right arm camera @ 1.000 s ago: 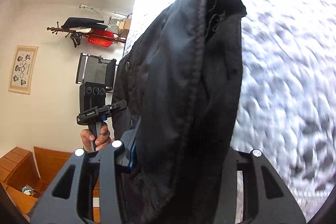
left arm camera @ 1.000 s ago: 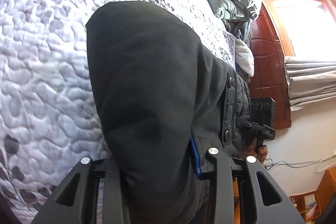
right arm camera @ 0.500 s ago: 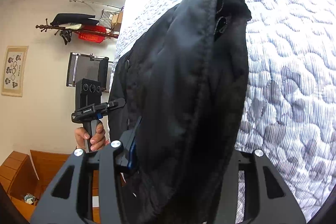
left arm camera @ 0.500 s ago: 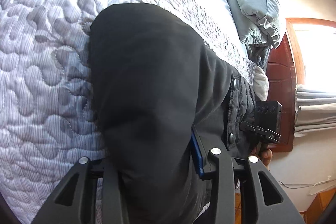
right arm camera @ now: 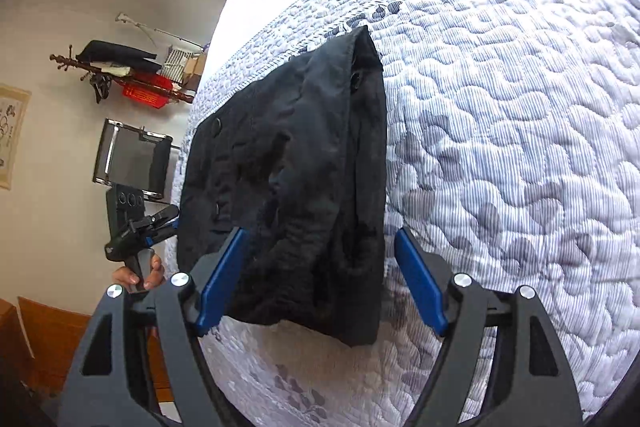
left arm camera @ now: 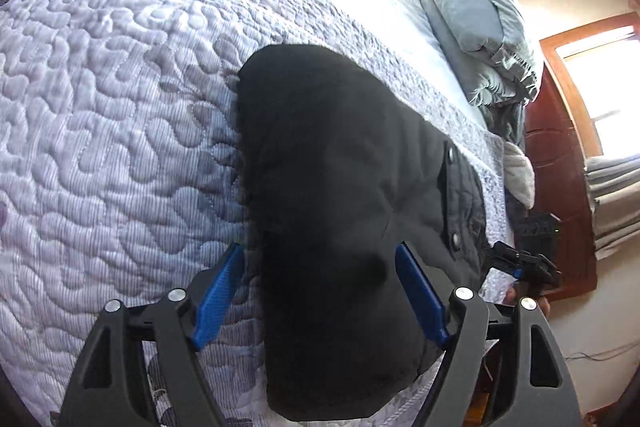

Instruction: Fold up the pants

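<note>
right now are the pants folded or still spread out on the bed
Folded: the black pants lie as a compact layered bundle on the quilted bed, stacked edges showing, both hand-held grippers open around them.

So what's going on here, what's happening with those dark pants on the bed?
A person holds a two-finger gripper in each hand over a folded pair of black pants lying on a white quilted bedspread. Both the left gripper and the right gripper have their blue-padded jaws spread wide on either side of the fabric, gripping nothing. The pants lie as a compact bundle near the bed's edge, so this fold looks laid down.
</note>
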Available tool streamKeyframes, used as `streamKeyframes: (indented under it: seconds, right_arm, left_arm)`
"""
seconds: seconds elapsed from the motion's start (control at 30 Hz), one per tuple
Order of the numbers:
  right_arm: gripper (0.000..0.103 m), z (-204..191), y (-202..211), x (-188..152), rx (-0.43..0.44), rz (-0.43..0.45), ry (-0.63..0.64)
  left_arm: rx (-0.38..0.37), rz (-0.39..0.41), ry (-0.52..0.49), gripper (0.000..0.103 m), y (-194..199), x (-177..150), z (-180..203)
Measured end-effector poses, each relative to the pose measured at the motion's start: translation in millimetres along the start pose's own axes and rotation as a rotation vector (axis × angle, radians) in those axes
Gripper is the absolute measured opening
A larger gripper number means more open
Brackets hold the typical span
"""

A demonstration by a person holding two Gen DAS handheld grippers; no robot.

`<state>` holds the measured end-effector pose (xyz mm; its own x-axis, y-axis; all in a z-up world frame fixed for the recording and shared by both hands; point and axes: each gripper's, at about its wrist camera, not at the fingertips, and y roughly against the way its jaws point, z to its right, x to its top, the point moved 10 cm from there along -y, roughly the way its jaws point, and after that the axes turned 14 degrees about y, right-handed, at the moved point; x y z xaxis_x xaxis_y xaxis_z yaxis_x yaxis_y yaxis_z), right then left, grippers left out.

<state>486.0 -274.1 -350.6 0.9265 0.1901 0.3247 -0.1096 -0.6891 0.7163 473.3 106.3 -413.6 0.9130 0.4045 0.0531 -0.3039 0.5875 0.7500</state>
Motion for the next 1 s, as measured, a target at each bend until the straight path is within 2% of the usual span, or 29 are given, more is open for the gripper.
streamKeyframes:
  seconds: [0.07, 0.2, 0.27, 0.4, 0.47, 0.5, 0.6, 0.67, 0.83, 0.9, 1.0]
  right_arm:
    - [0.076, 13, -7, -7, -0.083, -0.031, 0.011]
    - [0.082, 23, -17, -13, -0.153, -0.049, 0.028]
    - [0.082, 21, -16, -12, -0.135, -0.037, 0.003]
    - [0.082, 7, 11, -19, -0.123, 0.05, -0.002]
    - [0.083, 1, 22, -22, -0.13, 0.078, -0.014]
    - [0.088, -3, 28, -27, -0.134, 0.089, -0.017]
    - [0.091, -12, 43, -45, -0.194, 0.107, -0.022]
    - [0.092, -19, 53, -61, -0.271, 0.121, -0.013]
    - [0.095, -47, 89, -107, -0.487, 0.177, -0.005]
    - [0.097, -66, 107, -122, -0.544, 0.219, -0.011]
    - [0.1, -92, 134, -155, -0.579, 0.247, -0.026]
  left_arm:
    - [0.038, -0.006, 0.009, 0.082, -9, -3, -7]
    - [0.004, -0.006, 0.069, 0.087, -19, -5, -11]
    - [-0.017, 0.005, 0.075, 0.086, -16, -7, -10]
    - [-0.062, 0.049, 0.082, 0.086, 6, -9, -10]
    - [-0.073, 0.084, 0.09, 0.09, 22, -11, -7]
    - [-0.068, 0.11, 0.091, 0.094, 31, -13, -5]
    - [-0.011, 0.201, 0.038, 0.099, 61, -27, 2]
    - [0.065, 0.239, -0.016, 0.099, 79, -45, 9]
    - [0.189, 0.393, -0.138, 0.099, 139, -105, 31]
    - [0.218, 0.455, -0.157, 0.099, 166, -129, 38]
    - [0.212, 0.54, -0.145, 0.099, 205, -168, 52]
